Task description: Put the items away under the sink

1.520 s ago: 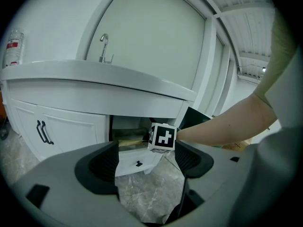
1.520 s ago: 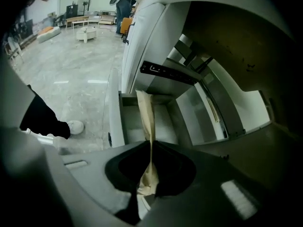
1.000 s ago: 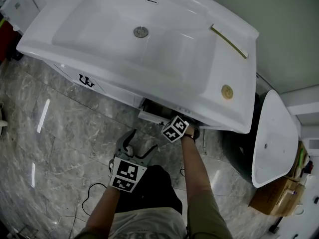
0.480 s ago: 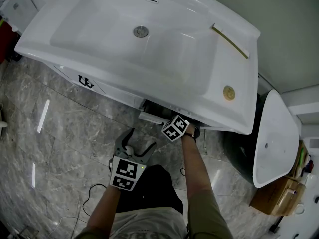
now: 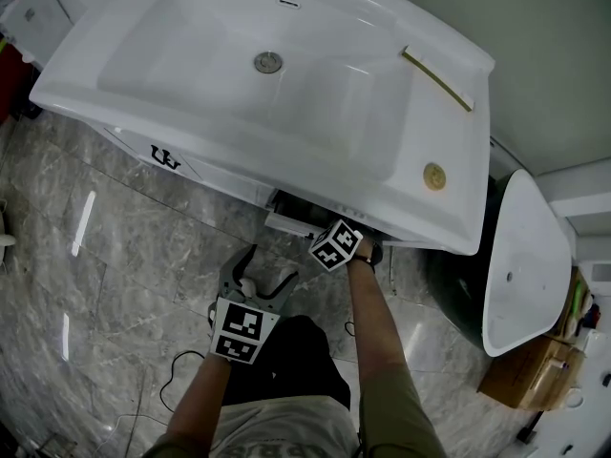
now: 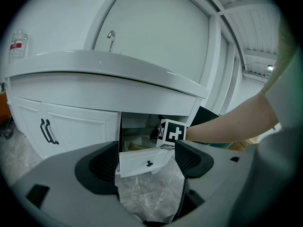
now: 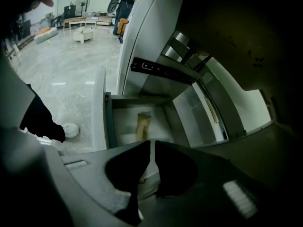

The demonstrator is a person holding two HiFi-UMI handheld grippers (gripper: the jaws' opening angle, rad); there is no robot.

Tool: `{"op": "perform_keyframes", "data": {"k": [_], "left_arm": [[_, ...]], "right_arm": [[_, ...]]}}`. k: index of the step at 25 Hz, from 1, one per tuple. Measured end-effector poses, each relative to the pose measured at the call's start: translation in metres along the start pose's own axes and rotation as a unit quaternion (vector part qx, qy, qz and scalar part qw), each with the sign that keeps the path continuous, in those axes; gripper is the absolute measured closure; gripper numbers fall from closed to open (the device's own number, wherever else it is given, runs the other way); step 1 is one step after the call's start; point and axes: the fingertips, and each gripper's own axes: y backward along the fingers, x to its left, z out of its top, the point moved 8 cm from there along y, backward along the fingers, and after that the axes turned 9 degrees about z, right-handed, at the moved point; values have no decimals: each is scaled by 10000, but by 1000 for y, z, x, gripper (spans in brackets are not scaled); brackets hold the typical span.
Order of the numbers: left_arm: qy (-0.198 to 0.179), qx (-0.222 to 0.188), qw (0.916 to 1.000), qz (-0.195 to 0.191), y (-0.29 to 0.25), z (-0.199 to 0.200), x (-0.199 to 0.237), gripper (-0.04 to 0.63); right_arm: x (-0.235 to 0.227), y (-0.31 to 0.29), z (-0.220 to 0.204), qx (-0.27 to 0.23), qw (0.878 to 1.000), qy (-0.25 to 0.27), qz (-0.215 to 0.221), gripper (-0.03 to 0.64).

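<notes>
Under the sink (image 5: 191,65) the drawer (image 6: 142,161) sits out. Right gripper (image 7: 150,150) pinched closed, left gripper (image 5: 267,273) spread wide, both empty. Slide the drawer straight and slow.

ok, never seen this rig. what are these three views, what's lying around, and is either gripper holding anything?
There is no robot here: a person holds a two-jaw gripper in each hand. The head view comes from a camera on the person's head and looks down on a white sink and a marble floor. The other two views come from cameras riding on the grippers, looking along their jaws.

On the sink top lie a gold-coloured strip and a small round gold piece. Below the sink a drawer is pulled out, with a tan item inside.

The left gripper is open and empty, short of the cabinet. The right gripper is shut above the drawer, with nothing visible between its jaws.
</notes>
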Motion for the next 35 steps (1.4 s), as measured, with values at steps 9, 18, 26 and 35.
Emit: {"op": "perform_keyframes", "data": {"k": [9, 18, 26, 35], "left_arm": [[-171, 140, 9998, 10, 18, 4, -6, 241], [-153, 176, 9996, 170, 35, 14, -13, 241], [-165, 60, 9992, 352, 61, 49, -19, 242], [-36, -305, 9989, 363, 111, 121, -34, 242]], "right_arm": [[12, 25, 2, -97, 10000, -13, -18, 594], [21, 73, 5, -355, 9993, 5, -80, 594], [29, 147, 8, -866, 9929, -775, -256, 594], [34, 278, 11, -1792, 9645, -1838, -624, 594]]}}
